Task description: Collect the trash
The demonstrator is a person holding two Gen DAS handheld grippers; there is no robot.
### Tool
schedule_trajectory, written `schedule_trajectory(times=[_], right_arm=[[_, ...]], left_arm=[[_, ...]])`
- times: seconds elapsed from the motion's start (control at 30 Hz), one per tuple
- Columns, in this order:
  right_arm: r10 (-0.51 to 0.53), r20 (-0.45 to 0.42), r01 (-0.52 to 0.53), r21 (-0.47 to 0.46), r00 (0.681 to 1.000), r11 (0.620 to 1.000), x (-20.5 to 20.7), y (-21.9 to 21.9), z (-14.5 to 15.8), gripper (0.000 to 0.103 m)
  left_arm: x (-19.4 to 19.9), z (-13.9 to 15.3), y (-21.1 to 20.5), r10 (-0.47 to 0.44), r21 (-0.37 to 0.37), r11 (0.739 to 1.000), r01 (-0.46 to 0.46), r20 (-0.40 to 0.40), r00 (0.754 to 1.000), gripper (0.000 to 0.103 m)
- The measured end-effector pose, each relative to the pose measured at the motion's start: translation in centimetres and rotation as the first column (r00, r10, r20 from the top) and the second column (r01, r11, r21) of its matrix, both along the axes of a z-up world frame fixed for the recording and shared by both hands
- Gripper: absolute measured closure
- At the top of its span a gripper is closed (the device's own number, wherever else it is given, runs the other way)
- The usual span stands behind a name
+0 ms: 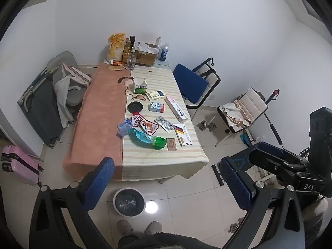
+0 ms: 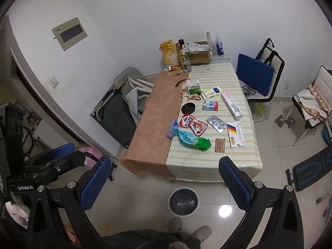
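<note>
Nearest, the left gripper [image 1: 166, 182] and right gripper [image 2: 164, 184] hang with jaws spread wide, holding nothing; one body reads "GenRobot.AI", the other "DAS". Below them stands the lined trash bin [image 1: 129, 202] on the floor. On the bench [image 1: 99, 112], left to right: a red snack wrapper [image 1: 145, 123], a green-blue bag [image 1: 148, 139], a blister pack [image 1: 165, 124], a long box [image 1: 177, 109] marked "Doctor".

My two matte black plastic grippers, left [image 1: 166, 183] and right [image 2: 166, 183], carry blue dimpled pads, silver screws, and grey fuzzy slippers [image 1: 139, 227] at six o'clock.
</note>
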State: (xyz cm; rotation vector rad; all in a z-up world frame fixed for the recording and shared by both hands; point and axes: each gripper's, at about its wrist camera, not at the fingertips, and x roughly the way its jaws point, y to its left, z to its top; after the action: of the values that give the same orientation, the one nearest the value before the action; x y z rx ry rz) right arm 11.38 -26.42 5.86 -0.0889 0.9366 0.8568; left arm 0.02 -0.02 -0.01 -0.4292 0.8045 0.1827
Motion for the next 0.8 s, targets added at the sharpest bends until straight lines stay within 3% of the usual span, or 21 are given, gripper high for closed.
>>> schedule_trajectory(times=[0.8], right_arm=[[0.023,-0.006,-0.023,0.009,1.000,1.000,-0.2,0.2,-0.2,0.000]], left_arm=[[-0.1,0.0,-0.1,0.001,0.002,1.000,-0.001,0.015,1.000,0.000]])
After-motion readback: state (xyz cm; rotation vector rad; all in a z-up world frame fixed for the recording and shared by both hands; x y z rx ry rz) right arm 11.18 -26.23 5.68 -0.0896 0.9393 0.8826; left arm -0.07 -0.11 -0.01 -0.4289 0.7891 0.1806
